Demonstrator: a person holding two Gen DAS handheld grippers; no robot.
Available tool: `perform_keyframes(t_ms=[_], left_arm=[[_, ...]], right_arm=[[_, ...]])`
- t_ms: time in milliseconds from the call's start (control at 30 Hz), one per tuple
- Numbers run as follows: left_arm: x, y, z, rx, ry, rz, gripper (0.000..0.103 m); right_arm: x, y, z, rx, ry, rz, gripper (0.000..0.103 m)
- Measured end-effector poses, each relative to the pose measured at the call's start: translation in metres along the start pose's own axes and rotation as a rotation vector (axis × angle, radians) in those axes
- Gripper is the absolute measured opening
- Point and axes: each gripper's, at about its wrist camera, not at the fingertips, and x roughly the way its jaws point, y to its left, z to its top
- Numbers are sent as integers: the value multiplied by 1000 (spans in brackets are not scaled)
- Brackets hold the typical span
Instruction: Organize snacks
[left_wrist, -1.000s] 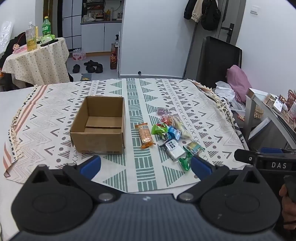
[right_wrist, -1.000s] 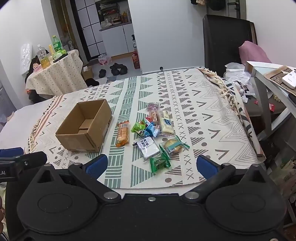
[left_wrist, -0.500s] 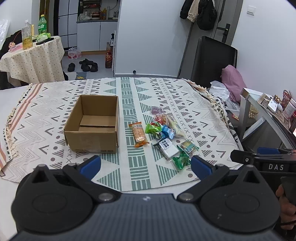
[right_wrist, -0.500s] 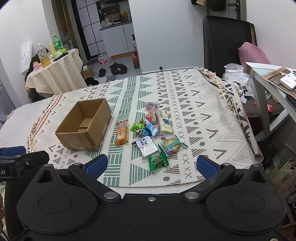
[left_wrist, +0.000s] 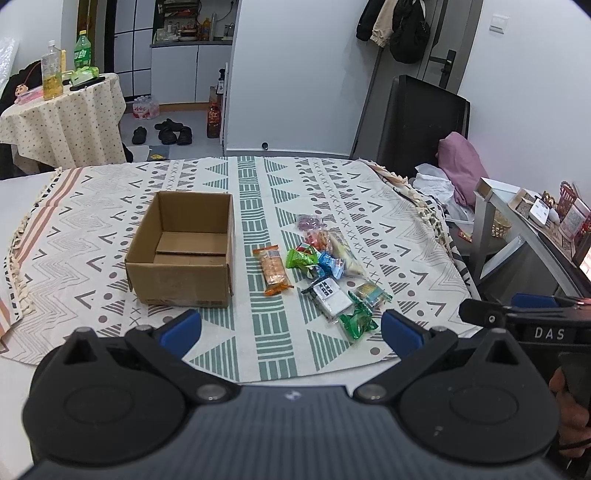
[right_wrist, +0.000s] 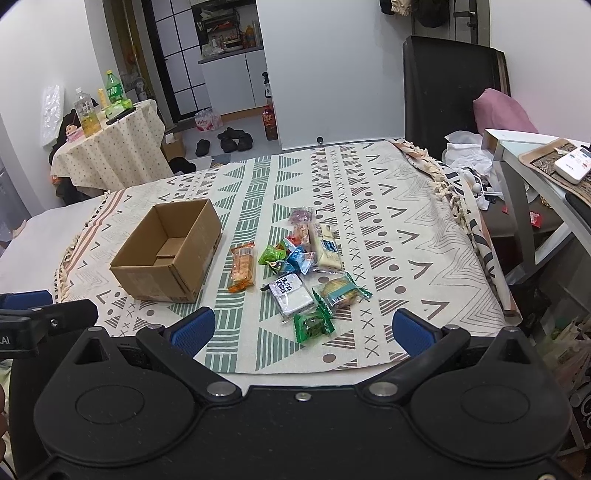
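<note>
Snacks (left_wrist: 325, 273) lie in a loose cluster on the patterned cloth (left_wrist: 369, 206), just right of the empty cardboard box (left_wrist: 181, 251) (flaps open upward); left gripper (left_wrist: 291, 328) and right gripper (right_wrist: 301, 330) both hang released, fingers spread wide, grasping nothing.

1. A lived-in home, a small flat by the look of it.
2. Coats (left_wrist: 393, 27) hang by the door.
3. Shoes (left_wrist: 164, 133) lie on the floor near white kitchen cabinets (left_wrist: 190, 74).
4. A round side table (left_wrist: 62, 122) under a dotted cloth holds drink bottles (left_wrist: 51, 72).
5. A patterned cloth (left_wrist: 332, 184) covers the big table.
</note>
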Motion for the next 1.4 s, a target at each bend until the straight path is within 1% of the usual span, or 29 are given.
perform_keyframes(t_ms=[1200, 1400], left_arm=[[-1, -1, -2, -1, -4, -9, 103], [1, -1, -4, -5, -6, -30, 103]], right_arm=[[0, 0, 0, -3, -11, 1, 103], [2, -1, 0, -4, -6, 1, 103]])
